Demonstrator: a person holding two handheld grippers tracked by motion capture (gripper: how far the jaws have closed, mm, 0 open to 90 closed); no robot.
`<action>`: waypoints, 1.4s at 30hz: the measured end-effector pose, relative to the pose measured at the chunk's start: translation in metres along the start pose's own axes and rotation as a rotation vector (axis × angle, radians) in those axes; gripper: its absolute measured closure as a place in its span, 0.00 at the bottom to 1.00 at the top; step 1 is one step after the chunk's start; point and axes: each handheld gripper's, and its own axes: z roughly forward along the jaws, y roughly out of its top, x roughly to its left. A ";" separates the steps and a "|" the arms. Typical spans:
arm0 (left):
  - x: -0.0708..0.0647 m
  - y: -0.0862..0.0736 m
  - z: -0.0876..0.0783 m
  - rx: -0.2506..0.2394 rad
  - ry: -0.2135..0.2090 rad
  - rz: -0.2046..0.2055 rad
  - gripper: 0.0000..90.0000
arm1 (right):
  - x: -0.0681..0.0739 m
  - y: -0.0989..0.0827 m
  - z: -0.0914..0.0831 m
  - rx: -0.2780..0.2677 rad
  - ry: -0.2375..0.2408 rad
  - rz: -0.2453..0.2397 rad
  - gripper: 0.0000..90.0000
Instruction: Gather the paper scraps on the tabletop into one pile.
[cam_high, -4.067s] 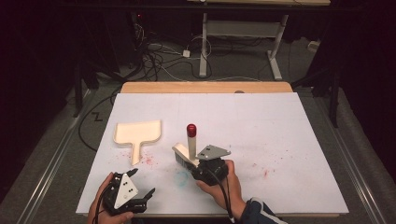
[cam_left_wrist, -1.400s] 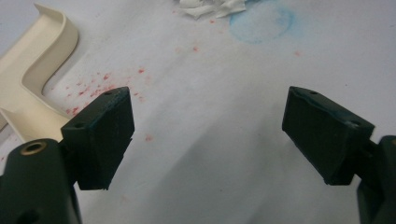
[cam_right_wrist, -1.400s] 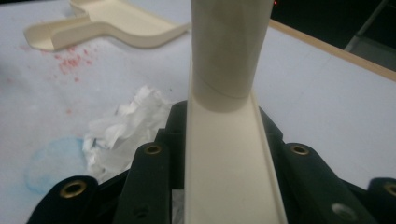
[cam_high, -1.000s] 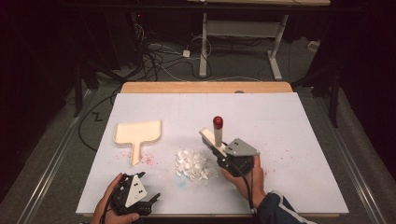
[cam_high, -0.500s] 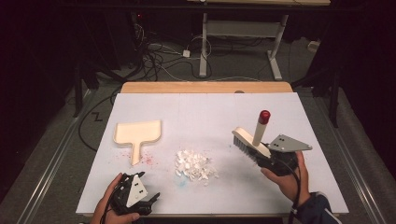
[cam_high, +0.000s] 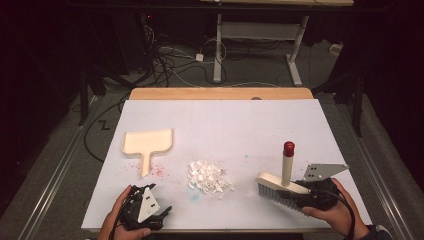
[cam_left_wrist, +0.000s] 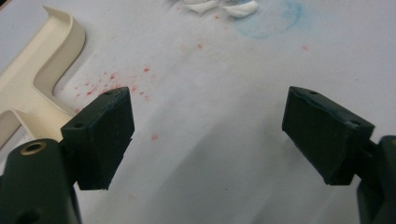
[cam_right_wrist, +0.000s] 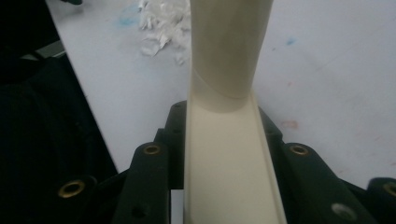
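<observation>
A cream brush with grey bristles and a red-capped upright handle stands at the table's front right. My right gripper is shut on the brush's cream back, whose bristles rest on or just above the paper. A pile of white scraps lies in the middle front, left of the brush, and its edge appears as scraps. A cream dustpan lies flat at the left, handle toward me. My left gripper rests at the front left, open and holding nothing, with the dustpan handle beside its left jaw.
White paper covers the table, with faint red and blue specks. A wooden board edge shows at the back. Beyond it are a dark floor, cables and desk legs.
My right gripper has carried the brush to the right, away from the scrap pile and toward the table's right side. The left gripper, dustpan and pile have stayed put.
</observation>
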 end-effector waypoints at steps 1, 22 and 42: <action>0.000 0.000 0.000 -0.001 0.000 -0.001 0.17 | -0.003 -0.001 0.001 0.008 0.014 0.017 0.76; 0.003 0.000 0.002 -0.012 -0.031 -0.027 0.17 | -0.082 0.031 0.039 0.317 -0.069 0.078 0.60; 0.002 -0.001 0.003 -0.010 -0.050 -0.020 0.17 | -0.103 0.055 0.047 0.388 -0.238 -0.024 0.45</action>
